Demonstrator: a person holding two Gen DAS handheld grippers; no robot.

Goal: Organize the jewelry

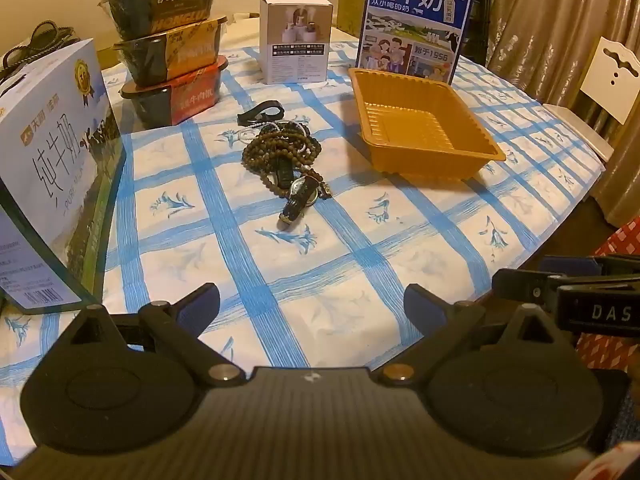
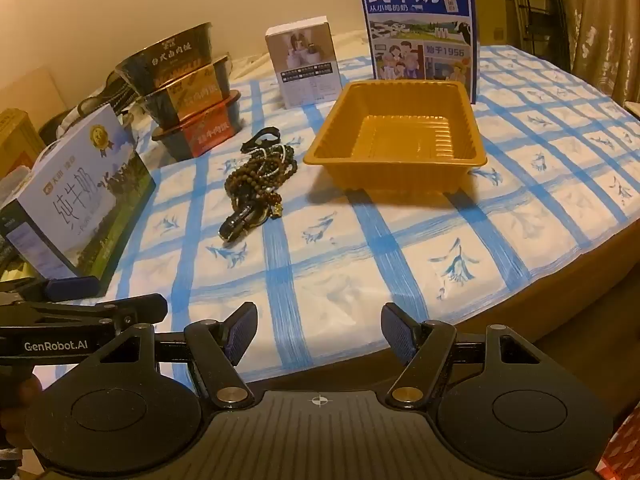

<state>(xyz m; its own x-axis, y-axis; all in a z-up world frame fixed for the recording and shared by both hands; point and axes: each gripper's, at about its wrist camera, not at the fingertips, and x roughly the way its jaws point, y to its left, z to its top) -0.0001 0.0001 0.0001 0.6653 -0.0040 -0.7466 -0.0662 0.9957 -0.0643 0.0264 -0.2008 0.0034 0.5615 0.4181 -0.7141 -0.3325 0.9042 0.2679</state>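
While apart from beads [image 1: 280, 148]: both claws [image 1: 312, 308] [image 2: 319, 330] agape, empty.

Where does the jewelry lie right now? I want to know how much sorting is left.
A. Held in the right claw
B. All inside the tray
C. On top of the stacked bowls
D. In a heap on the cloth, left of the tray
D: the beads and watch lie heaped on the cloth left of the tray, which holds nothing, and both claws are open with nothing in them.
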